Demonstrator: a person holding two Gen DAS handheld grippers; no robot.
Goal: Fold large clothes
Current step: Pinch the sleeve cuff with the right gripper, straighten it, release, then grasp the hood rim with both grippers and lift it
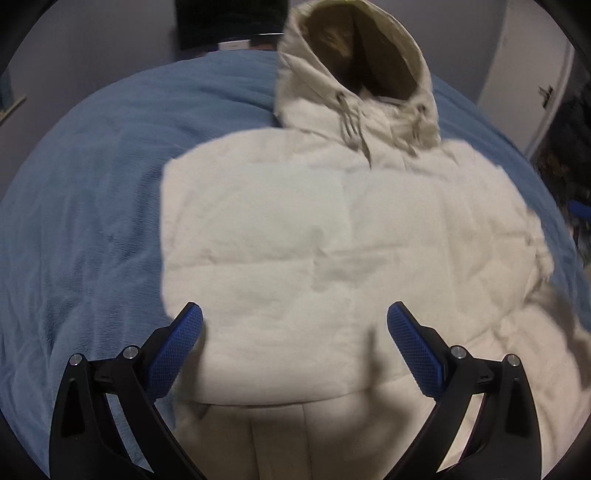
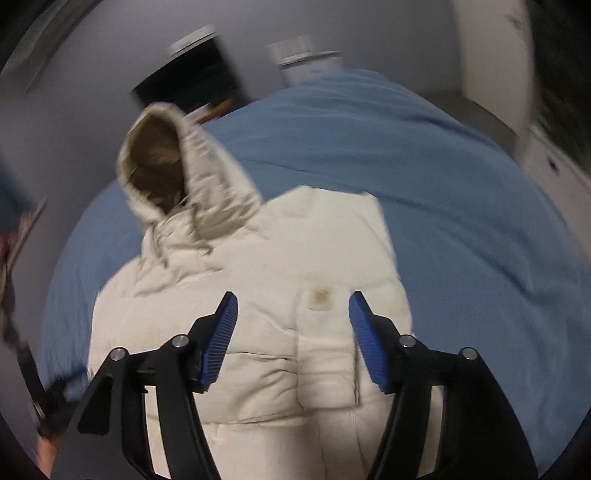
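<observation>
A cream puffer jacket (image 1: 332, 236) lies on a blue blanket (image 1: 85, 206), hood (image 1: 354, 55) at the far end with its brown lining showing. Its sleeves look folded in over the body. My left gripper (image 1: 294, 325) is open and empty, hovering over the jacket's lower part. In the right wrist view the same jacket (image 2: 266, 302) fills the centre, hood (image 2: 173, 173) at upper left, a small stained patch (image 2: 320, 297) on a sleeve. My right gripper (image 2: 293, 314) is open and empty above the jacket.
The blue blanket (image 2: 461, 206) covers the bed around the jacket. A dark piece of furniture (image 1: 229, 22) stands past the far end. A white door (image 1: 532, 74) is at the right. Part of the other gripper (image 2: 40, 398) shows at the lower left of the right wrist view.
</observation>
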